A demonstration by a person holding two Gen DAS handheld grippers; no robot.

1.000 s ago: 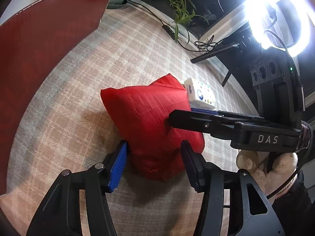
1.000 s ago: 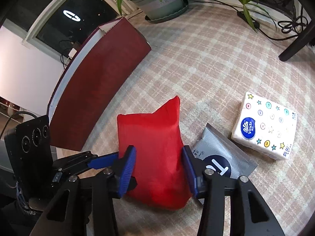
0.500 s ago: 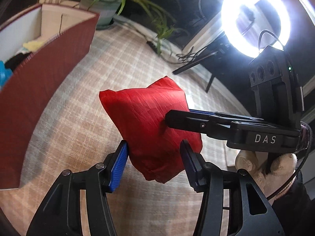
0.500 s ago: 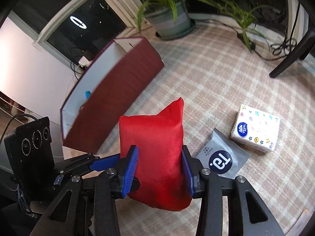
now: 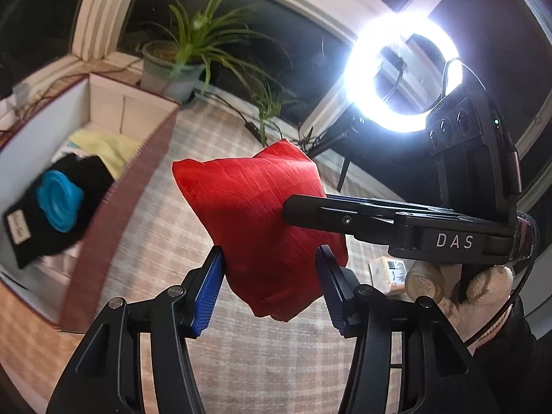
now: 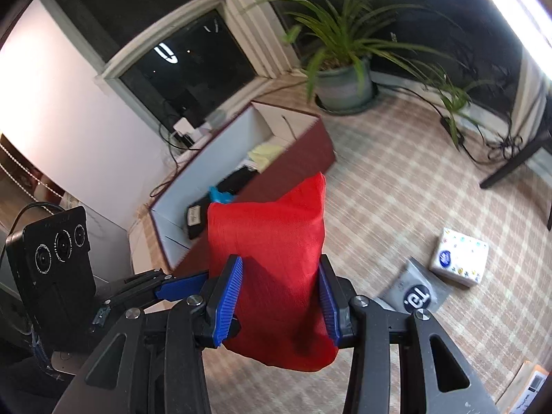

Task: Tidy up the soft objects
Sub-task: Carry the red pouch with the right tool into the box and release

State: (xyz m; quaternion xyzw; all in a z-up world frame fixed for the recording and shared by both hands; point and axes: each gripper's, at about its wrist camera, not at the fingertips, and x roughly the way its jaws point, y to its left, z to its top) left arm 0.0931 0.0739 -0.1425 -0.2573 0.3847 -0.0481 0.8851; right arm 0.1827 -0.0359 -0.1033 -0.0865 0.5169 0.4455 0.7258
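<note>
A red cushion (image 5: 255,203) hangs in the air above the checked rug, held by both grippers. My left gripper (image 5: 269,283) is shut on its lower end. My right gripper (image 6: 279,296) is shut on the cushion (image 6: 272,238) from the other side; its arm (image 5: 379,217) crosses the left wrist view. A dark red box (image 6: 300,151) with a white inside stands open to the left. It holds a yellow cloth (image 5: 103,145) and a black soft item with a blue disc (image 5: 58,196).
A white tissue pack (image 6: 459,258) and a grey pouch (image 6: 417,293) lie on the rug at the right. A potted plant (image 6: 341,82) stands beyond the box. A ring light (image 5: 403,76) on a stand and cables are at the back right. A cardboard parcel (image 5: 386,269) lies near my right hand.
Both grippers have lifted the red cushion off the rug and higher. The views have tilted up and the open box with its contents has come into sight.
</note>
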